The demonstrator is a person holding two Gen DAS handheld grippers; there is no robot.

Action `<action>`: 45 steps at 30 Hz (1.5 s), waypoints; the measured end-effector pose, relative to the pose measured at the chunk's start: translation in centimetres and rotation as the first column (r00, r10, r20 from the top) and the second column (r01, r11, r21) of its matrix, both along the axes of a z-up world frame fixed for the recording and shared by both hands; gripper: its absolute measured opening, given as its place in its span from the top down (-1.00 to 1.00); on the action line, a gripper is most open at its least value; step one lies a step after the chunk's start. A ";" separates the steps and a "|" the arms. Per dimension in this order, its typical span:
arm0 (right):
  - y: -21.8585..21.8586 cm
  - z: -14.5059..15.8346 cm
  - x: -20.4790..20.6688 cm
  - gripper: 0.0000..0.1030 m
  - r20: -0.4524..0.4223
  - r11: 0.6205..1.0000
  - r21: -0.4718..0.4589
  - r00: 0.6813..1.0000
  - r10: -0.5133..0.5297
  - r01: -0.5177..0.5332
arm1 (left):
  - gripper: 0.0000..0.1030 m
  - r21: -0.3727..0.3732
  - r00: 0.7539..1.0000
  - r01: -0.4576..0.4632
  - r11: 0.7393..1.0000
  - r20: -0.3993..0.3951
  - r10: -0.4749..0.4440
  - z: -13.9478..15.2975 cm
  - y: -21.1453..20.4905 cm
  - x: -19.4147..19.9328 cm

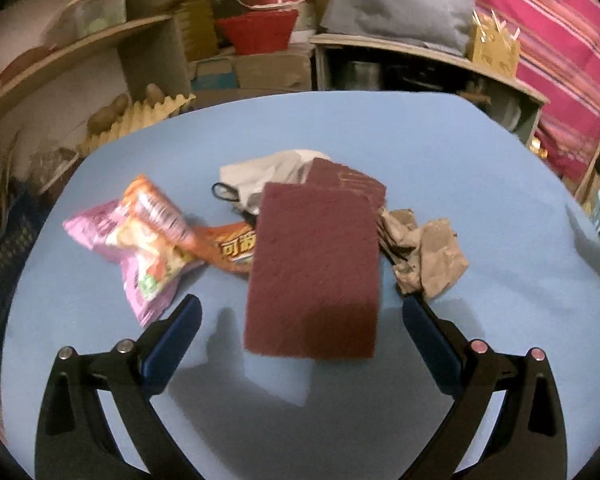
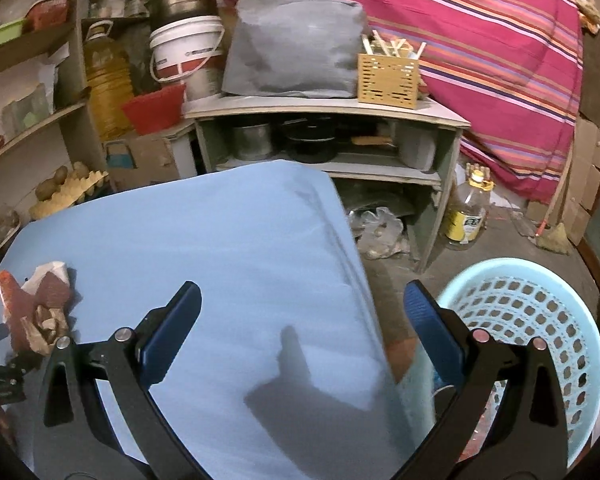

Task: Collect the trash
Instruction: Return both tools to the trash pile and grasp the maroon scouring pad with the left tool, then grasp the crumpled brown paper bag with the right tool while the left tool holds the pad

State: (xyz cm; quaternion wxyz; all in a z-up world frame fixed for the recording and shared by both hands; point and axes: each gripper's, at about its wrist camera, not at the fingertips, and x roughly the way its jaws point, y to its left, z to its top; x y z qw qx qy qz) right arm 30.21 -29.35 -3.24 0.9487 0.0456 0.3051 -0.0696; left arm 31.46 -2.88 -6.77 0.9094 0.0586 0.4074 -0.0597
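A pile of trash lies on the blue table (image 1: 440, 152): a dark red scouring pad (image 1: 314, 272) tilted up in front, a pink snack wrapper (image 1: 140, 248), an orange wrapper (image 1: 232, 250), crumpled brown paper (image 1: 424, 254) and white-grey crumpled material (image 1: 268, 176) behind. My left gripper (image 1: 300, 312) is open, its jaws wide on either side of the pad, not touching it. My right gripper (image 2: 302, 304) is open and empty over the table's right edge, beside a light blue laundry-style basket (image 2: 532, 320) on the floor. The pile shows at far left in the right wrist view (image 2: 40, 308).
Shelves with pots, a white bucket (image 2: 184, 50), a red basin (image 2: 154, 108), oil bottles (image 2: 466, 212) and a grey bag (image 2: 296, 46) stand behind the table. A striped pink cloth (image 2: 480, 40) hangs at right. An egg tray with potatoes (image 1: 136, 116) sits at left.
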 end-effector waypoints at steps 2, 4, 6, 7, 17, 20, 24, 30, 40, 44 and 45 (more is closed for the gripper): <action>0.9 -0.1 0.4 -0.91 -0.005 1.000 -0.006 1.000 0.014 -0.014 | -0.91 -0.001 1.000 0.005 1.000 -0.001 -0.005 -0.1 0.1 0.4; 1.8 -0.2 0.7 -0.91 -0.009 1.000 -0.007 1.000 0.024 -0.024 | -0.90 -0.023 1.000 0.002 1.000 -0.004 -0.002 -0.1 0.5 0.8; 2.9 -0.3 1.0 -0.91 -0.013 0.999 -0.005 0.999 0.039 -0.039 | -0.88 -0.072 1.000 -0.005 0.997 -0.024 0.003 -0.3 1.3 1.1; 3.6 -0.3 1.2 -0.91 -0.014 0.999 -0.010 0.998 0.053 -0.054 | -0.81 -0.094 0.999 -0.009 0.996 -0.033 0.006 -0.3 1.6 1.2; 10.8 -0.8 2.0 -0.91 -0.019 0.986 -0.038 0.987 0.160 -0.160 | -0.20 -0.157 1.000 0.006 0.988 -0.008 -0.008 0.7 3.0 0.3; 13.1 -0.7 2.1 -0.91 -0.014 0.978 -0.048 0.979 0.203 -0.203 | -0.20 -0.173 0.999 -0.001 0.985 0.054 0.010 2.8 4.6 -1.1; 15.7 -0.9 1.9 -0.91 -0.016 0.965 -0.063 0.967 0.255 -0.255 | -0.20 -0.174 0.990 -0.039 0.984 0.129 0.062 4.9 7.0 -2.3; 18.9 -2.1 1.7 -0.91 -0.051 0.950 -0.092 0.954 0.296 -0.300 | -0.20 -0.193 0.968 -0.152 0.969 0.168 0.185 6.1 12.0 -2.6; 22.0 -3.3 2.3 -0.91 -0.089 0.943 -0.084 0.945 0.314 -0.321 | -0.20 -0.142 0.926 -0.287 0.947 0.213 0.312 5.3 17.9 -4.0; 23.1 -3.6 2.4 -0.91 -0.103 0.934 -0.093 0.936 0.335 -0.345 | -0.20 -0.124 0.917 -0.299 0.946 0.237 0.321 5.4 18.6 -4.6; 23.3 -3.7 2.5 -0.91 -0.110 0.932 -0.088 0.933 0.342 -0.352 | -0.20 -0.122 0.916 -0.298 0.947 0.241 0.320 5.4 18.6 -4.7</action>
